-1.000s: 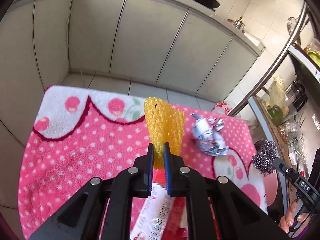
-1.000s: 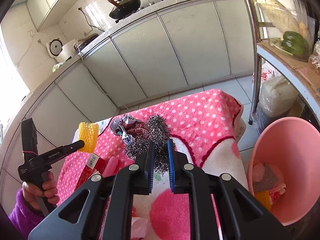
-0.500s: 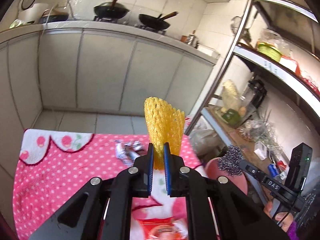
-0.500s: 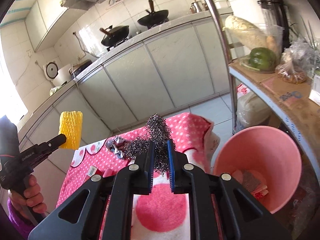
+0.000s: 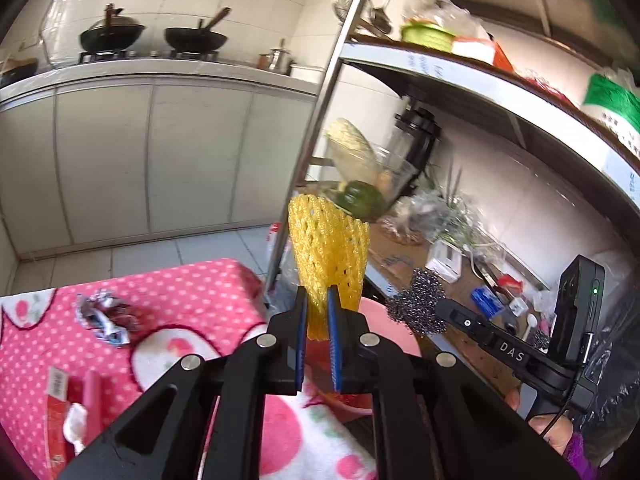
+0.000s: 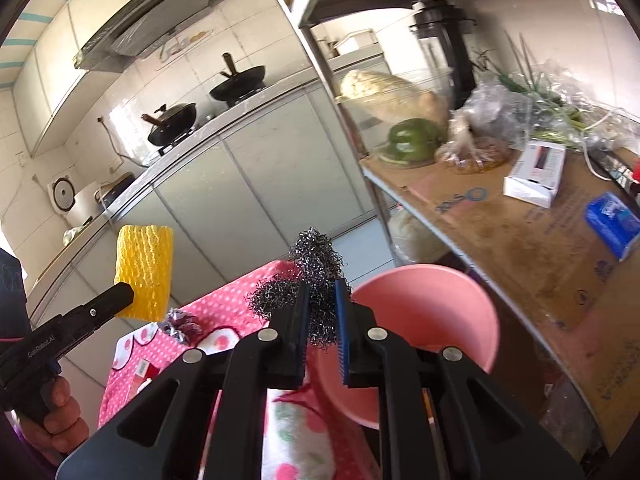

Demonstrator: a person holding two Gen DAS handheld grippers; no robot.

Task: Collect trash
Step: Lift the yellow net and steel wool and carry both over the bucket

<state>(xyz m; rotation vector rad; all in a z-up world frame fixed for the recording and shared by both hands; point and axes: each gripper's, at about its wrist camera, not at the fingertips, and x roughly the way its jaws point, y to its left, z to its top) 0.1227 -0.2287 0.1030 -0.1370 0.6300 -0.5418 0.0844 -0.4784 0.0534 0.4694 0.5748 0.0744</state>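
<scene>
L gripper point(image 5: 317, 322) is clamped on a yellow foam net point(image 5: 326, 248), which sticks up from between the blue pads, held in the air above the pink bucket's point(image 5: 380, 322) near rim. R gripper point(image 6: 322, 326) is clamped on a wad of steel wool point(image 6: 316, 276), also off the table, just beside the bucket rim on the table side. In the left wrist view the R gripper's side reads "DAS"; in the right wrist view the L gripper's side carries pale lettering, something like "GenRobot.AI", not sharp enough to be sure.

The bucket sits past the right edge of the table, btwn it and a metal rack point(image 5: 320, 120). Its inside is mostly hidden by the grippers.

The table is covered w/ a pink polka-dot towel point(image 5: 192, 292). Left on it: a crumpled foil wrapper point(image 5: 106, 316) near the far edge, a red packet w/ a barcode label point(image 5: 56, 396) and a white scrap at the near left edge; print too small to read.

On the rack shelf: cardboard sheet point(image 6: 516, 240) w/ blue upside-down writing, unreadable; green pepper point(image 6: 412, 138); white box point(image 6: 536, 172); blue pack point(image 6: 612, 220). Upper shelf edge has small print, too blurred to read.

Back counter: two black woks point(image 5: 112, 34).
</scene>
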